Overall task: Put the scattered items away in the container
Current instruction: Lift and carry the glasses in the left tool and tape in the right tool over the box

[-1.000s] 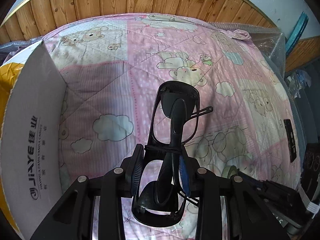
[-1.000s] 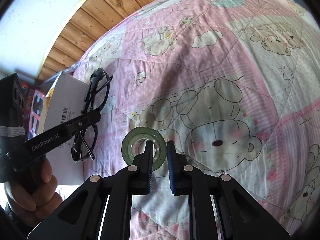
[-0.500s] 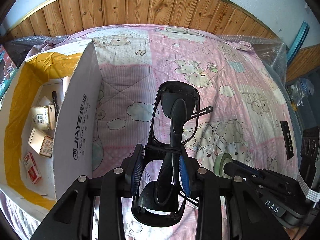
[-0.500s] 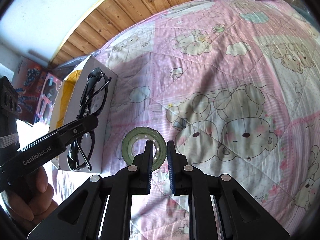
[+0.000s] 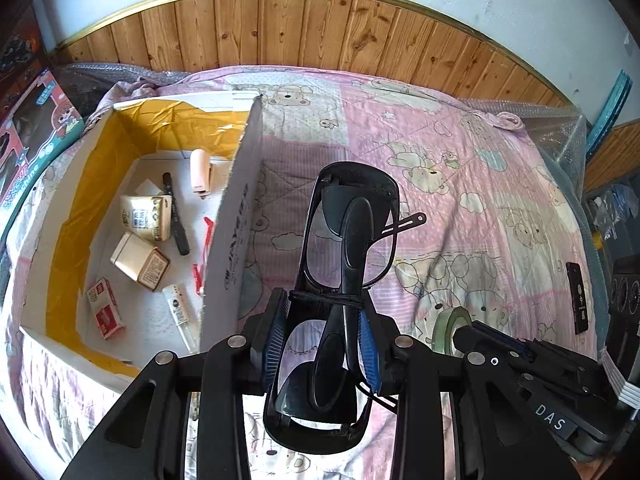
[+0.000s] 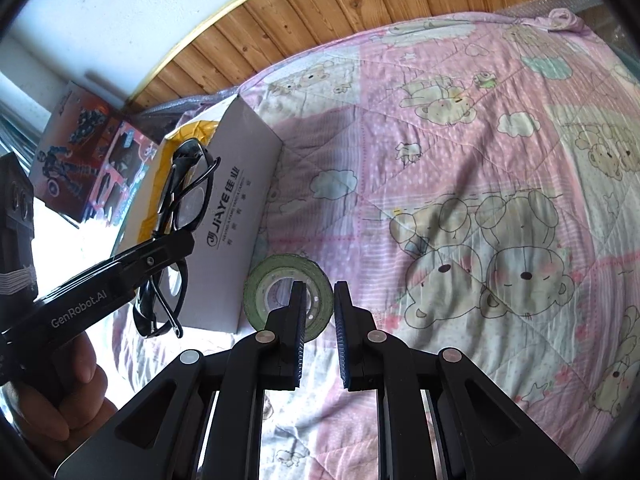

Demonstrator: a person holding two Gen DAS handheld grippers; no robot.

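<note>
My left tool (image 5: pixel 324 338) pinching folded black glasses (image 5: pixel 348 264), held above bed just right of box (image 5: pixel 236 216) wall. Right tool (image 6: pixel 318 312) clamping tape roll (image 6: pixel 276 280). Step: carry. Next: shift glasses left over opening, release.

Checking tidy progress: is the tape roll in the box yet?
Out. The tape roll is outside the box, with the right gripper fingers closing on its rim.

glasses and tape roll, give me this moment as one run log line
left gripper: shut on black glasses | right gripper: shut on green tape roll | box: open, holds small items | both items held beside box, not yet in
</note>
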